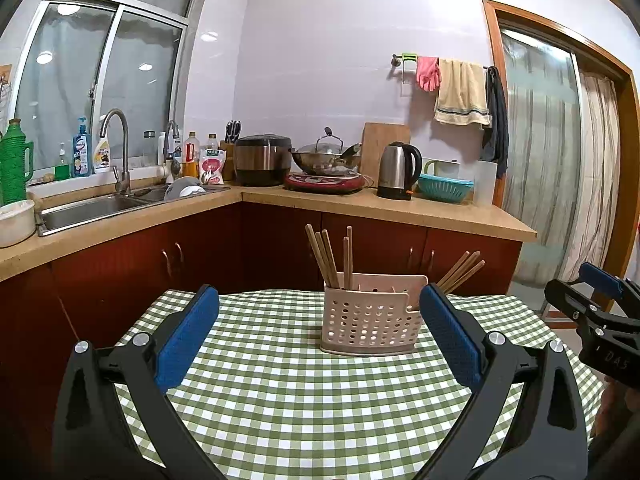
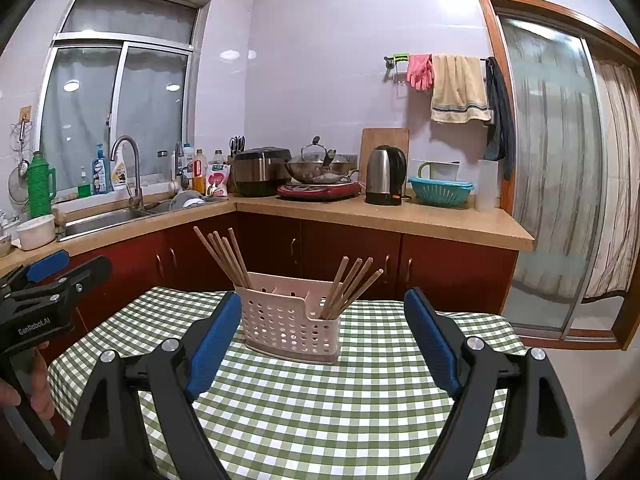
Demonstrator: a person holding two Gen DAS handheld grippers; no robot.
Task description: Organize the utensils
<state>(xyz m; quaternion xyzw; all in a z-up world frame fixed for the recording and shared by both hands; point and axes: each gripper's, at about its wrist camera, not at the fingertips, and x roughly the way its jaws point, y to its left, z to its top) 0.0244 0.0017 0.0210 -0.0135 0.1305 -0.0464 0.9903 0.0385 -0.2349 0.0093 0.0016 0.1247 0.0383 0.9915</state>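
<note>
A pale perforated utensil holder (image 1: 370, 320) stands on the green checked table (image 1: 300, 400). Wooden chopsticks (image 1: 326, 256) lean in its left compartment, and more chopsticks (image 1: 460, 270) lean out of its right end. My left gripper (image 1: 320, 304) is open and empty, held back from the holder. In the right wrist view the holder (image 2: 292, 322) sits ahead with chopsticks (image 2: 224, 256) at the left and chopsticks (image 2: 352, 284) at the right. My right gripper (image 2: 322, 308) is open and empty. Each gripper shows at the other view's edge.
Beyond the table runs an L-shaped kitchen counter (image 1: 360, 204) with a sink (image 1: 88, 208), rice cooker (image 1: 262, 158), wok (image 1: 326, 158), kettle (image 1: 398, 170) and teal basket (image 1: 444, 186). A glass sliding door (image 1: 548, 160) is on the right.
</note>
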